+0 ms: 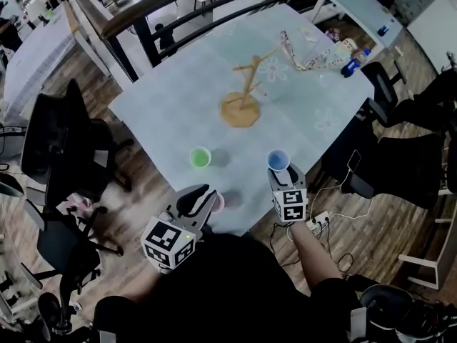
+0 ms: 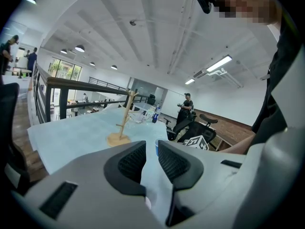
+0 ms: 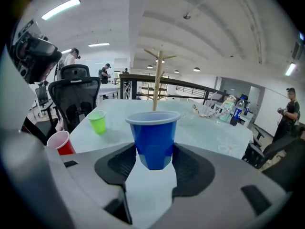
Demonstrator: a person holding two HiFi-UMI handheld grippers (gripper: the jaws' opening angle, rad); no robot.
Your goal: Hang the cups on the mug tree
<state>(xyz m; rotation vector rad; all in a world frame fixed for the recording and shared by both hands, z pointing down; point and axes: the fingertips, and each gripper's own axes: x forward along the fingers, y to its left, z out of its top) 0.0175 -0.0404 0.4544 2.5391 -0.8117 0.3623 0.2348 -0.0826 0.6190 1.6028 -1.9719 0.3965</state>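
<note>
Right claw held the blue cup upright, middle of frame; best was a soft squeeze, a slow carry to the mug tree above it, then tipping it onto a branch.

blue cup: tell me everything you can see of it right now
The blue cup is a plain tapered cup, plastic by its look, with a rolled rim and no handle visible. It is upright, mouth up. The right tongs clamp its lower half, one pad per side; nothing else touches it. Its base appears clear of the table, with the mug tree farther back.
</note>
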